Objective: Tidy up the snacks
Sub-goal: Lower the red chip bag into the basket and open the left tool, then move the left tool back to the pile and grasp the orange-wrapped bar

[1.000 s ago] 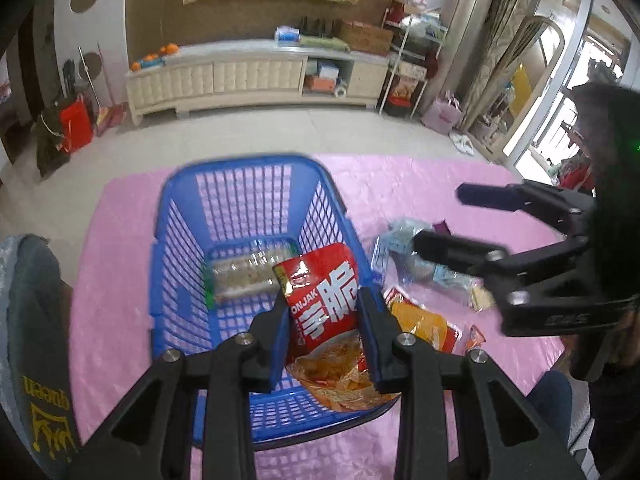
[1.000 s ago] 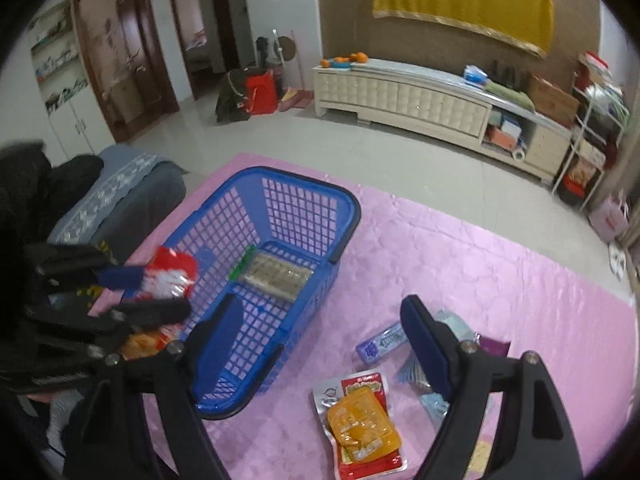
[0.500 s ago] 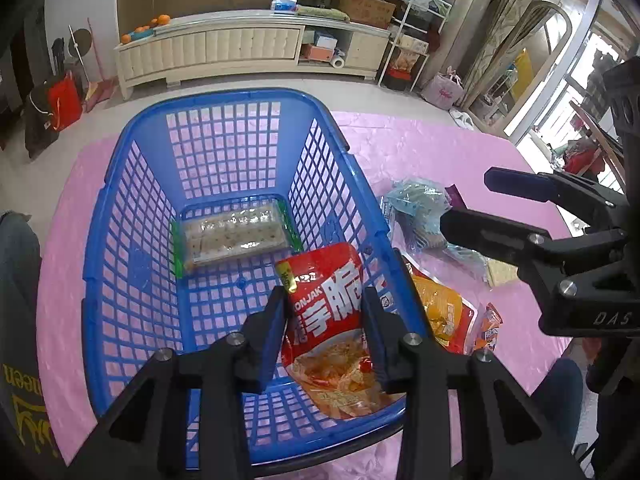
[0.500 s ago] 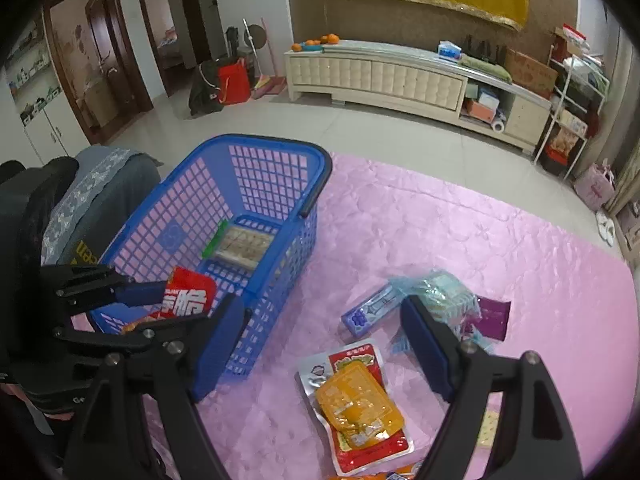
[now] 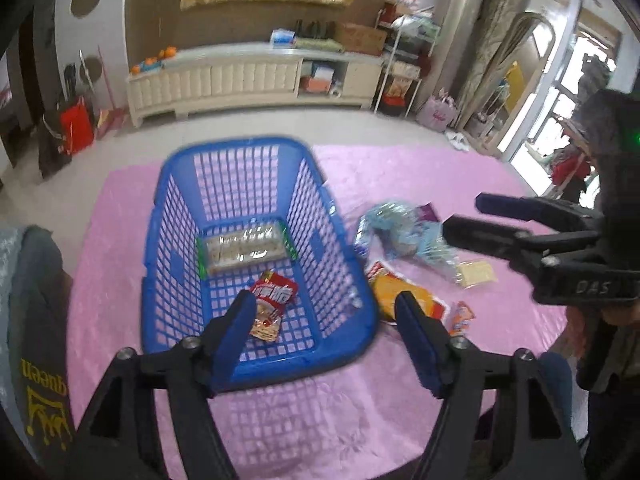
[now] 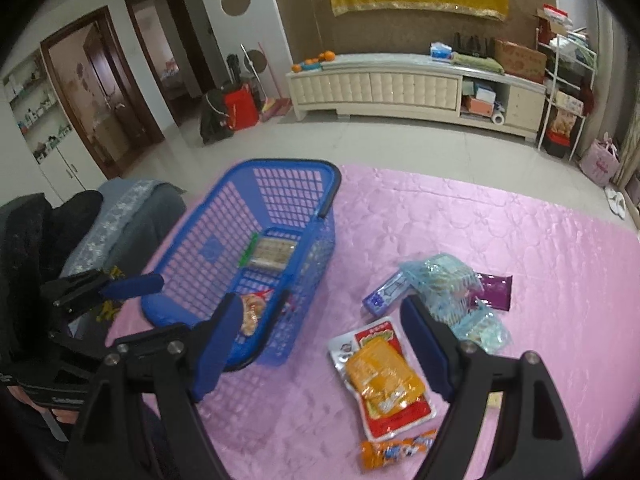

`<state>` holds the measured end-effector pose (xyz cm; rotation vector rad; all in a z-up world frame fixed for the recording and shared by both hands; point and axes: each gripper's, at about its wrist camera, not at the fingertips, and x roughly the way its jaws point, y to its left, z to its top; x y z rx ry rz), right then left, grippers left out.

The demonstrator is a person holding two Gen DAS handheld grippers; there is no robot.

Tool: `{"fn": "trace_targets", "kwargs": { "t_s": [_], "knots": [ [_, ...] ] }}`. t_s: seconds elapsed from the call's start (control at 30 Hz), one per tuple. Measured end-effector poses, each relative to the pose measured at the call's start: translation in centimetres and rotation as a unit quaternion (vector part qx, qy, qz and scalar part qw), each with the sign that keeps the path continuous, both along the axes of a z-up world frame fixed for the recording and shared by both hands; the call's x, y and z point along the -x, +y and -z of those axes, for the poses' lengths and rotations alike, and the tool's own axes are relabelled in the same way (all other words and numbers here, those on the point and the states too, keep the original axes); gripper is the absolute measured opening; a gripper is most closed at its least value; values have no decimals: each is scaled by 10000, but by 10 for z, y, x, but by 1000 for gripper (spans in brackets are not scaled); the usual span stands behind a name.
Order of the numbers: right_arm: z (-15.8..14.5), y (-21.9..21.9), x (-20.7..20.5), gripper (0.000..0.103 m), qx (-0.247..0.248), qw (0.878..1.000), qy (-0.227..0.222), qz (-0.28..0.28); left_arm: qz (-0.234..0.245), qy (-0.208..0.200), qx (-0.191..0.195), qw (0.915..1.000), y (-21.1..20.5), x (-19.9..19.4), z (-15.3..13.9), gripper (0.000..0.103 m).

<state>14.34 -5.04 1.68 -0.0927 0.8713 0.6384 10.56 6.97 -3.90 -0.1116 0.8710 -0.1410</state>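
Snacks remain: a flat orange-and-red plastic snack pouch (image 6: 384, 376) lies on the pink-clothed table (image 6: 520, 248), below the right gripper (image 6: 320, 344), jaws spread, empty. Light, crinkly, slippery; best pinched across one edge.

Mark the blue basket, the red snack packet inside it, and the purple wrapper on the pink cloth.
blue basket (image 5: 362, 292): left wrist view, right rim.
red snack packet (image 5: 274, 294): left wrist view, printed front.
purple wrapper (image 6: 496, 290): right wrist view, middle.
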Motion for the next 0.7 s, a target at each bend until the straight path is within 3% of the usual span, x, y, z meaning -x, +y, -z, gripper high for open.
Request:
{"fn": "trace_targets", "kwargs": {
  "t_s": [0.3, 0.7],
  "knots": [
    [-36, -33, 53, 84, -153, 9995, -270, 78, 176, -564, -109, 9982, -32, 51, -48, 79],
    [-42, -78, 78, 84, -239, 9987, -348, 280, 380, -512, -238, 9977, -87, 64, -49, 79]
  ]
}}
